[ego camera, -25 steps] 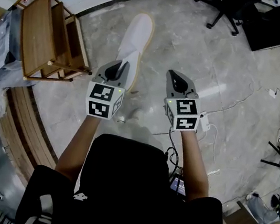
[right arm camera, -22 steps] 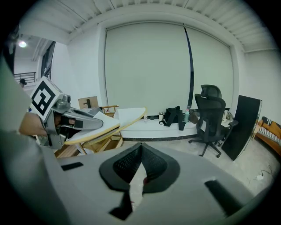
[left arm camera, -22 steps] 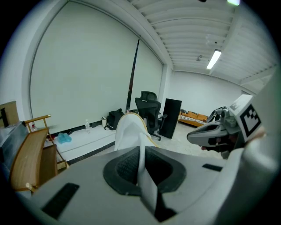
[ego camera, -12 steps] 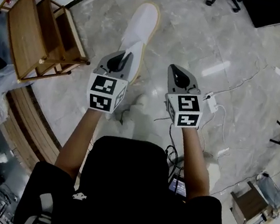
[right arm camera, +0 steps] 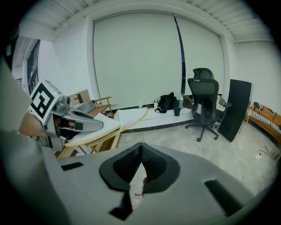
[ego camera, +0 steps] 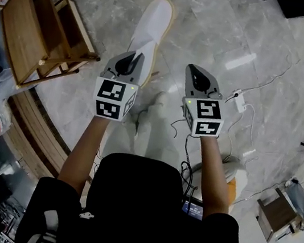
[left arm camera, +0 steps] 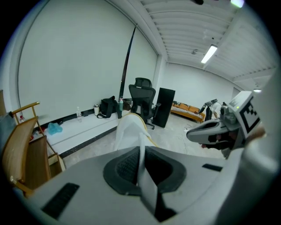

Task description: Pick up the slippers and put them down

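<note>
A white slipper (ego camera: 154,25) with a tan sole edge hangs above the marble floor, toe pointing away from me. My left gripper (ego camera: 132,58) is shut on its rear edge. In the left gripper view a thin white strip of the slipper (left arm camera: 130,132) is pinched between the jaws of that gripper (left arm camera: 140,151). My right gripper (ego camera: 194,70) hovers beside it on the right, apart from the slipper, shut with nothing between its pads. The right gripper view shows its own closed jaws (right arm camera: 140,148) and, at left, the slipper (right arm camera: 99,130) seen side-on.
A wooden folding chair (ego camera: 36,35) stands at the left. A white power strip (ego camera: 240,99) and cables lie on the floor to the right. A black office chair (right arm camera: 204,101) and a black panel (right arm camera: 235,110) stand further off. Cluttered shelves line the left edge.
Both grippers have sunk towards the floor, the slipper still held in the left one. The head view has shifted, so the wooden chair and power strip sit lower in the picture.
</note>
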A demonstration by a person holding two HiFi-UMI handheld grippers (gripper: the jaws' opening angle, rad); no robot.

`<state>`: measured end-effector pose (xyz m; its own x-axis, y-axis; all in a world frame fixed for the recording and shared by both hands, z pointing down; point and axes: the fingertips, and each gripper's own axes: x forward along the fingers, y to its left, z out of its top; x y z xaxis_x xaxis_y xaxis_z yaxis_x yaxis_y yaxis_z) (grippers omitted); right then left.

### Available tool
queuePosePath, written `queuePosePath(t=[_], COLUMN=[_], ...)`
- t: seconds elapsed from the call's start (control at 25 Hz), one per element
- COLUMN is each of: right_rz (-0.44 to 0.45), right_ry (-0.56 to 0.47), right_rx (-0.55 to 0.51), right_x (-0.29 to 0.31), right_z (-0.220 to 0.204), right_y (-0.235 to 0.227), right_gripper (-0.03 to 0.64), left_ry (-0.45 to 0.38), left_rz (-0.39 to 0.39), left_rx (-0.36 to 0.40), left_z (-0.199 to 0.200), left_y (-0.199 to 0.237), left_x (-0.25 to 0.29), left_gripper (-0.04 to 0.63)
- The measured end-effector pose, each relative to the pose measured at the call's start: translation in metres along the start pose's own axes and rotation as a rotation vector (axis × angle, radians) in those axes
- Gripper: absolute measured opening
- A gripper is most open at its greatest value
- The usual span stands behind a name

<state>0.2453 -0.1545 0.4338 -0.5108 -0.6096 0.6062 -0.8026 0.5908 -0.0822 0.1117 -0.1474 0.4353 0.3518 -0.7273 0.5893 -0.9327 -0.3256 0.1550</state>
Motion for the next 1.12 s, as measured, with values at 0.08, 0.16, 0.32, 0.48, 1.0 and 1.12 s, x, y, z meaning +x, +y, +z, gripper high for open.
queuePosePath(t=[0.08,0.16,0.32,0.48,1.0,1.12], right_rz=[-0.002,-0.005,-0.032,-0.055,-0.064,-0.073], right_ry=[-0.003,-0.005,-0.002,0.011,-0.009,-0.013], right_rx=[0.007,0.011,0.025,0.027,0.010,0.001], right_x=[0.007,0.014,0.030,0.049,0.112,0.131], right_z=[-0.009,-0.018,-0.045,-0.076,-0.166,-0.182], right_y=[0.002,0.003,-0.002,-0.002,0.003,0.000], right_gripper=[-0.015,-0.015,-0.015,-0.015,-0.015,-0.015], left_ry=[0.014,0.019,0.018,0.012,-0.010,-0.022], left_rz=[-0.005,-0.013,-0.046,-0.061,-0.060,-0.068], left_rx=[0.005,0.010,0.023,0.032,0.035,0.035], left_z=[-0.014,-0.026,-0.052,-0.082,-0.180,-0.198], left_y=[0.003,0.003,0.001,0.007,0.028,0.035], left_x=[0.008,0.016,0.037,0.057,0.105,0.121], left_gripper=[0.021,0.021,0.021,0.021,0.021,0.021])
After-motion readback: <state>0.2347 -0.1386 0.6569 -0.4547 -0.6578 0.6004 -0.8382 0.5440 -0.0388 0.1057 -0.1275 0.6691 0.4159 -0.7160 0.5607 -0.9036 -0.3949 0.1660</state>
